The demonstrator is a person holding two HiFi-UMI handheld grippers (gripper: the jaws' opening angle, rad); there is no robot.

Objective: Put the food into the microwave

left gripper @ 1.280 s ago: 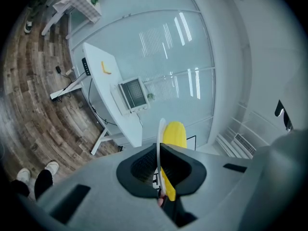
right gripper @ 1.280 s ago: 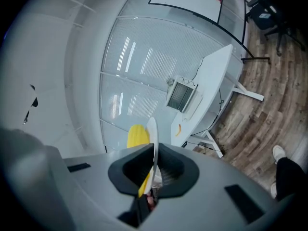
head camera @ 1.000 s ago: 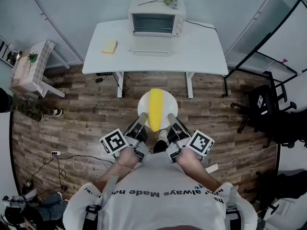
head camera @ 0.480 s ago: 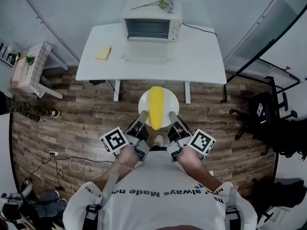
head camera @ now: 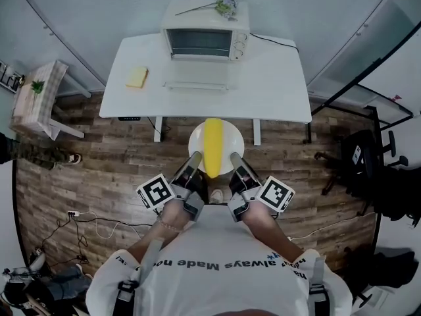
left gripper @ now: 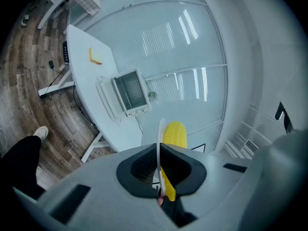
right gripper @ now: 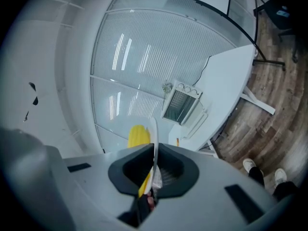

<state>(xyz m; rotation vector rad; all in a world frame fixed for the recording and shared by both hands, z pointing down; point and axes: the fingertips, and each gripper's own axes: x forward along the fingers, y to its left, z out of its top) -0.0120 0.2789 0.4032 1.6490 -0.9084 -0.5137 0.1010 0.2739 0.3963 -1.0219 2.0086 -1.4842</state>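
A long yellow piece of food [head camera: 212, 147] lies on a round white plate [head camera: 197, 142] that I carry level above the wooden floor. My left gripper [head camera: 195, 161] is shut on the plate's left rim and my right gripper [head camera: 235, 161] on its right rim. In the left gripper view the plate [left gripper: 159, 141] stands edge-on between the pads of the left gripper [left gripper: 159, 170], with the food [left gripper: 174, 134] beyond. The right gripper view shows the plate [right gripper: 154, 136] and food [right gripper: 137, 136] clamped by the right gripper [right gripper: 153, 170]. The white microwave [head camera: 205, 33] stands on the white table [head camera: 276, 78], its door [head camera: 197, 83] folded down.
A yellow sponge [head camera: 137, 77] lies on the table's left part and a flower sprig [head camera: 222, 2] on the microwave. A small side table [head camera: 36, 101] stands at the left, a black chair [head camera: 368, 153] at the right. Cables [head camera: 99, 219] trail on the floor.
The table and microwave have come a little nearer in the head view as I walk toward them. Both grippers keep the same hold on the plate.
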